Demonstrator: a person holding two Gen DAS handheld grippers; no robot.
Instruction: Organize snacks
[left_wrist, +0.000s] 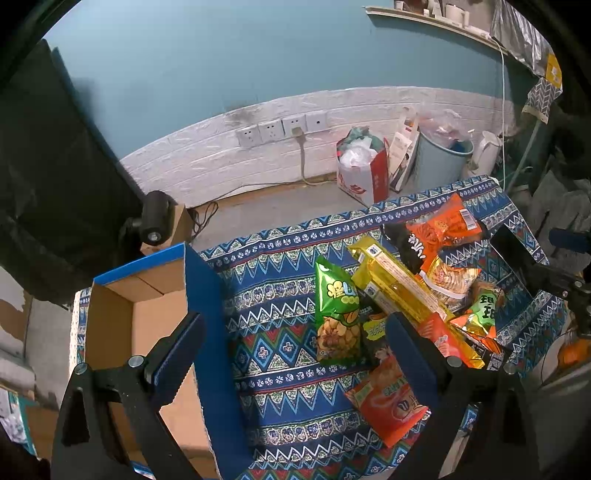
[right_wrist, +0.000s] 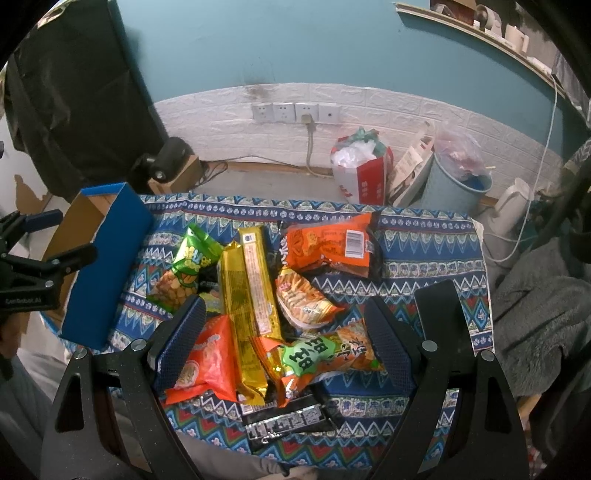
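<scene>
A pile of snack packets lies on a patterned blue cloth (left_wrist: 280, 288): a green peanut bag (left_wrist: 338, 317) (right_wrist: 186, 269), two long gold packs (left_wrist: 399, 284) (right_wrist: 251, 291), an orange bag with a barcode (right_wrist: 328, 247), an orange-red bag (left_wrist: 391, 406) (right_wrist: 210, 362), and a bag with a green label (right_wrist: 321, 358). An open cardboard box with blue sides (left_wrist: 147, 302) (right_wrist: 107, 266) stands at the left. My left gripper (left_wrist: 291, 354) is open and empty, between the box wall and the pile. My right gripper (right_wrist: 288, 339) is open and empty, hovering over the near part of the pile.
A black phone (right_wrist: 443, 314) lies on the cloth at the right. Behind the table are a wall with sockets (right_wrist: 295, 110), a red-and-white bag (right_wrist: 362, 173), a blue bin (right_wrist: 454, 184) and a white kettle (right_wrist: 513, 206). A dark curtain (left_wrist: 44, 184) hangs at the left.
</scene>
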